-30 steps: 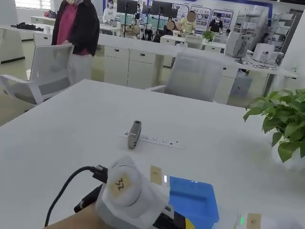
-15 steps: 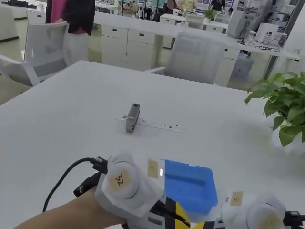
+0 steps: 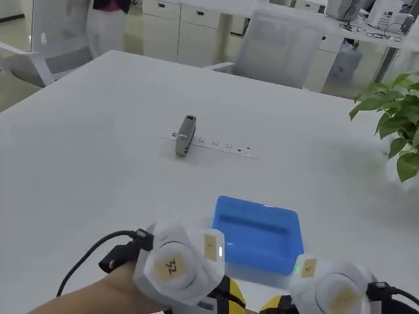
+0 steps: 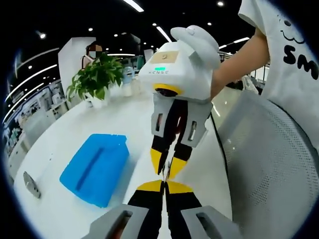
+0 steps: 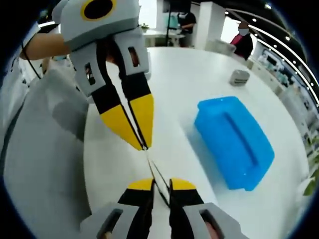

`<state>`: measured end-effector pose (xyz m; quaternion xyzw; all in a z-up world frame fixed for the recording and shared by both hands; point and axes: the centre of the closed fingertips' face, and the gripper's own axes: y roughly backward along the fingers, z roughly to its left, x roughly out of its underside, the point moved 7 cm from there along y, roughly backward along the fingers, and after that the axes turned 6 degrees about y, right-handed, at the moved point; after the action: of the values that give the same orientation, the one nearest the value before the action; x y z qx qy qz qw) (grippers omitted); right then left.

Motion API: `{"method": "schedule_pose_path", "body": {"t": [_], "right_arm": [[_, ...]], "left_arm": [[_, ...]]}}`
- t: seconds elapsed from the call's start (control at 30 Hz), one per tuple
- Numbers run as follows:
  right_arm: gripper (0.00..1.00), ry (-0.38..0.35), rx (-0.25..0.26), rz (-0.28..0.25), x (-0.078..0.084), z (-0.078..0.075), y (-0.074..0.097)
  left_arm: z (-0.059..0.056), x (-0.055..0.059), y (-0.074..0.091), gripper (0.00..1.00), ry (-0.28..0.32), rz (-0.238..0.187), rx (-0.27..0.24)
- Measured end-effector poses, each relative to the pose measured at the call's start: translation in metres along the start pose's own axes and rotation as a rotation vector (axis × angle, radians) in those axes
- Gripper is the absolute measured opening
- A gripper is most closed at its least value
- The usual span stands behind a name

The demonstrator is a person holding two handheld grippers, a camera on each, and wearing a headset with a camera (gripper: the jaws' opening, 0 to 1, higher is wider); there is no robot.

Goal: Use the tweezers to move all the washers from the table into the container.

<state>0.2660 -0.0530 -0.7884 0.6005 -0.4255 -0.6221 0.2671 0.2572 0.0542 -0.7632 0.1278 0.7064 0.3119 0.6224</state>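
Right gripper view: my right gripper (image 5: 162, 185) is closed narrowly on the tweezers (image 5: 154, 174). My left gripper (image 5: 141, 142), jaws pressed together, points at their tip. Beyond, the blue container (image 5: 234, 142) sits on the white table (image 5: 174, 84).

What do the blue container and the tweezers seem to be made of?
The blue container is likely plastic: one even bright blue, slightly glossy, with rounded moulded edges. The tweezers are probably metal: two thin dark strips meeting at a fine point, though the finish is too small to judge.
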Motion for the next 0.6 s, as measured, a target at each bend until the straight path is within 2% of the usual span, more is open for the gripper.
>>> {"method": "schedule_pose_path", "body": {"t": [0.03,0.07,0.2,0.27,0.33,0.43,0.47,0.6], "right_arm": [[0.08,-0.007,0.018,-0.003,0.001,-0.001,-0.003],[0.08,-0.004,0.024,-0.009,0.001,-0.002,-0.004],[0.11,-0.078,0.052,-0.028,0.006,-0.001,-0.008],[0.16,-0.126,0.077,-0.035,0.009,0.000,-0.004],[0.21,-0.173,0.072,-0.059,0.011,0.004,0.002],[0.27,-0.253,0.107,-0.088,0.016,0.013,0.015],[0.28,-0.300,0.126,-0.103,0.019,0.017,0.022],[0.41,-0.464,0.197,-0.196,0.024,0.028,0.047]], "left_arm": [[0.001,0.002,-0.002,0.00,-0.008,0.005,-0.011],[0.005,0.008,-0.003,0.00,-0.032,0.039,-0.029],[0.009,0.018,-0.006,0.00,-0.012,0.051,0.001],[0.010,0.021,-0.007,0.00,-0.027,0.069,0.001],[0.013,0.026,-0.010,0.00,-0.032,0.090,0.008],[0.016,0.031,-0.014,0.00,-0.050,0.128,0.013],[0.017,0.033,-0.015,0.00,-0.061,0.148,0.019],[0.019,0.037,-0.017,0.00,-0.037,0.170,0.014]]}}
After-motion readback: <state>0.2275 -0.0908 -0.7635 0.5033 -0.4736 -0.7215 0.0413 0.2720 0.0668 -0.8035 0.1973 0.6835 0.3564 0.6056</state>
